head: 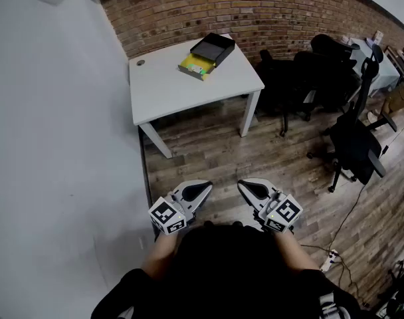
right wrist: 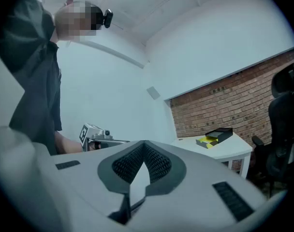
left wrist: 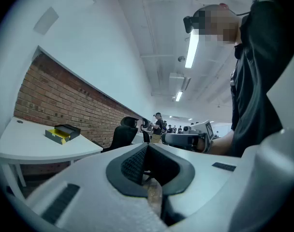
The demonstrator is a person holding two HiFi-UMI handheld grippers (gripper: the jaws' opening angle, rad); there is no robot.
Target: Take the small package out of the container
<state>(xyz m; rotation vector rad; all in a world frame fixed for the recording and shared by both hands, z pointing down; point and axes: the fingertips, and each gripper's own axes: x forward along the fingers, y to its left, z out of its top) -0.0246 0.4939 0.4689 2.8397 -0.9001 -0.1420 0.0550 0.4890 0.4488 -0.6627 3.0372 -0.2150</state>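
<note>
On the white table by the brick wall lies a black container, with a yellow-lined tray against its near side. I cannot make out the small package from here. The container also shows far off in the left gripper view and the right gripper view. Both grippers are held close to the person's body, well short of the table. My left gripper is shut and empty. My right gripper is shut too, with nothing in it.
Black office chairs stand right of the table, another further right. A white wall runs along the left. Wooden floor lies between me and the table. Cables and a power strip lie at the lower right.
</note>
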